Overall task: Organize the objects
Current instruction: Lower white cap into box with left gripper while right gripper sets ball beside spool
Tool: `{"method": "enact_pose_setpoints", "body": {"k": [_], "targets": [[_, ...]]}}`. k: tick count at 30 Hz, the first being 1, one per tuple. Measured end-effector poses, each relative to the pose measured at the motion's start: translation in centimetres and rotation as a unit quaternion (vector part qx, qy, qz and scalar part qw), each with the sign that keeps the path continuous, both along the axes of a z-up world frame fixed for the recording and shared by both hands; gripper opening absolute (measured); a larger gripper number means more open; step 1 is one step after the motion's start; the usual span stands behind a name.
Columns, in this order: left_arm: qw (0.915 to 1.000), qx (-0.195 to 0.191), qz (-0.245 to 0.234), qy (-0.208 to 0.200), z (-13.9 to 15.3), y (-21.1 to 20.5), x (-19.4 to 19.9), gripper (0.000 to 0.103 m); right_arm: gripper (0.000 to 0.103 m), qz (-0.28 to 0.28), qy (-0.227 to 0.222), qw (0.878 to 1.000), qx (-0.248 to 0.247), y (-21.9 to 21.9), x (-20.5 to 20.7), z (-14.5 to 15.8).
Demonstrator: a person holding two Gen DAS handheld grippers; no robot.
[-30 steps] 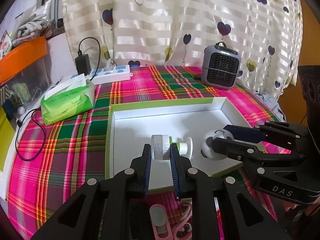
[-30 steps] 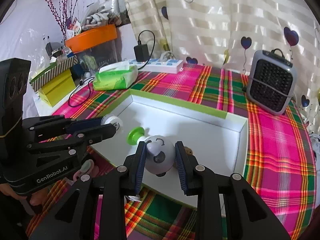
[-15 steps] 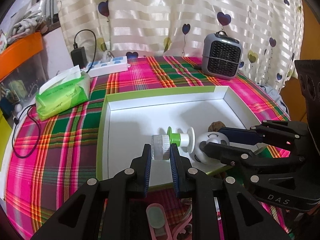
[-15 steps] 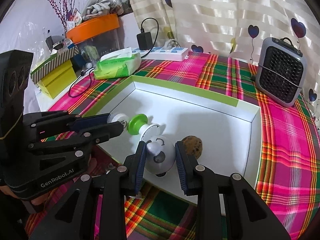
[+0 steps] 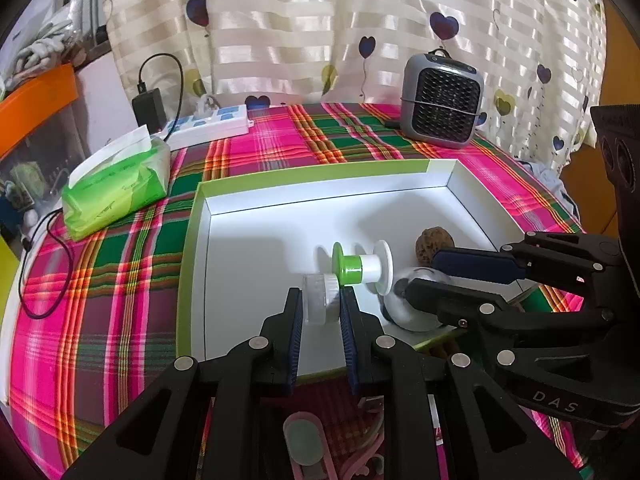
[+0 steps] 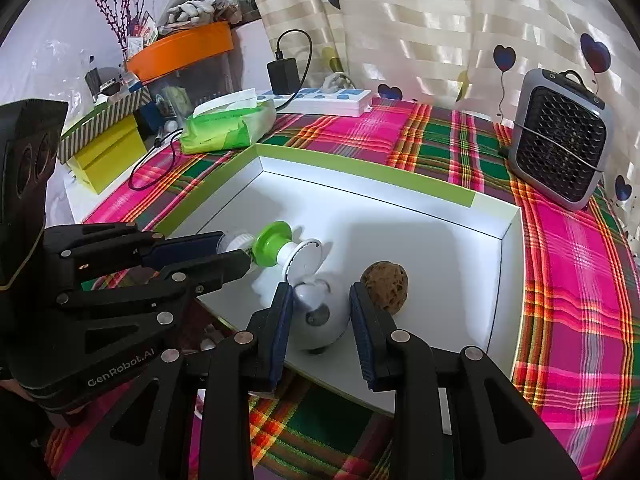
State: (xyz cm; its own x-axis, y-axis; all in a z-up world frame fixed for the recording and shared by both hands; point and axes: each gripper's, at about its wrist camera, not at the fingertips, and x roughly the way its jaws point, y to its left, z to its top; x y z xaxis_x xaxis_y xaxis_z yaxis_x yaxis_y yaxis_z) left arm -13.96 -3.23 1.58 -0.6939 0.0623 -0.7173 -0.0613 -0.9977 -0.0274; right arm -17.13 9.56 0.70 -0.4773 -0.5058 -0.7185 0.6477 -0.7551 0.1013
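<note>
A shallow white box [image 5: 312,188] with a green rim lies on a tabletop [image 5: 120,264] covered in a pink, green and orange plaid cloth. Both claws reach over its near edge.

The left claw [image 5: 320,312] is pressed onto a small clear jar with a white ribbed cap [image 5: 320,300], which sits crosswise between its blue pads. The jar is over the box floor, near the front edge. Just beyond it, and touching or nearly touching the cap, lies a spool [image 5: 362,266] with a green end and a white end, on its side inside the box.

The right claw [image 6: 320,320] pinches a rounded white toy with a dark spot [image 6: 318,320] between its pads, at the front edge of the box. Whether the toy rests on the floor of the box or is lifted off it cannot be told. Just to the right of that claw, a brown wrinkled walnut [image 6: 384,286] lies in the box, very close to the right pad.

Outside the box, a green pack of tissues [image 5: 116,192] sits to the left, a white power strip [image 5: 208,126] with a black charger [image 5: 148,108] lies behind it, and a small grey fan heater [image 5: 442,104] stands at the back right, in front of a striped curtain with hearts [image 5: 340,32]. A pink object shows below the left claw, too hidden to identify.
</note>
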Motion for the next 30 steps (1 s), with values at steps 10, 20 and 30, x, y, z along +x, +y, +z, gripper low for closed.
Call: {"method": "enact_pose_setpoints", "body": {"k": [10,20,30], "targets": [[0.9999,0.012,-0.007,0.005,0.1,0.1,-0.1,0.022,0.031,-0.009,0.021,1.0,-0.006,0.5,0.4,0.5],[0.9997,0.019,-0.005,0.013,0.4,-0.1,0.2,0.031,0.037,-0.022,0.037,0.999,-0.017,1.1,1.0,1.1],[0.9994,0.028,-0.005,0.017,0.4,-0.4,0.8,0.038,0.04,-0.025,0.048,0.998,-0.028,1.7,2.0,1.3]]}}
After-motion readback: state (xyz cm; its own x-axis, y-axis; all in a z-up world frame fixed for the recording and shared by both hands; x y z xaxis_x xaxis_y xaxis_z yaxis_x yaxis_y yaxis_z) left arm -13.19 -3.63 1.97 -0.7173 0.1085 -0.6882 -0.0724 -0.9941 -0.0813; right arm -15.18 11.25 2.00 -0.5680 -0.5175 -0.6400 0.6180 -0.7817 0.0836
